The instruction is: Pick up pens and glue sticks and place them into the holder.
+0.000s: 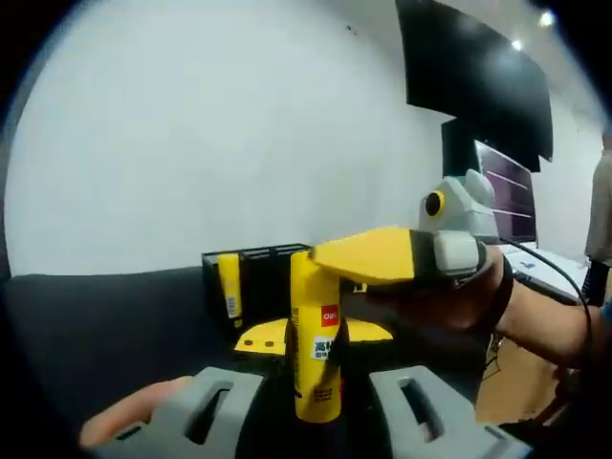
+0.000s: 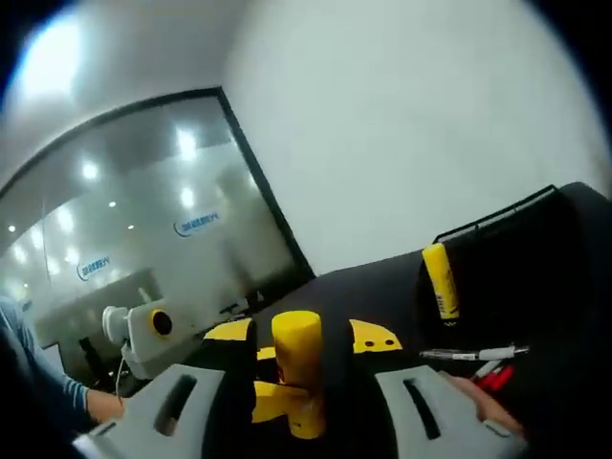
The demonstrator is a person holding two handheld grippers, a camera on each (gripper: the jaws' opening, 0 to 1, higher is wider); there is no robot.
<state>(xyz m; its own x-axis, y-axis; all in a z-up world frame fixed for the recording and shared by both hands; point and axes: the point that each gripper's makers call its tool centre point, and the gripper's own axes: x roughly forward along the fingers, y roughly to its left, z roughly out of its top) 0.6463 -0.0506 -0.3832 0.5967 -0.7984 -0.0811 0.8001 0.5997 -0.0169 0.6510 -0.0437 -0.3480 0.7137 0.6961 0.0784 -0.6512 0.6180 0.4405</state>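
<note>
Left gripper view, near to far. The left gripper shows two matte grey moulded jaws, each slotted, rising from the bottom edge and standing apart. Between them stands an upright glue stick, a smooth yellow cylinder with a red label patch and printed text; whether the jaws press on it cannot be told. The right gripper enters from the right with flat, wedge-shaped yellow jaws; one lies across the stick's top and another lies lower behind it. Behind them stands the holder, a black rectangular box with compartments, on a dark matte table. A second glue stick stands in its left compartment. A plain white wall closes the scene.

Right gripper view, near to far. The right gripper's grey slotted jaws stand apart on either side of the same glue stick, whose rounded cap rises between them; contact cannot be told. Yellow flat jaws of the left gripper flank it behind. To the right lie pens on the table, one silver-clear, others red. Farther off, the second glue stick leans in the holder.
</note>
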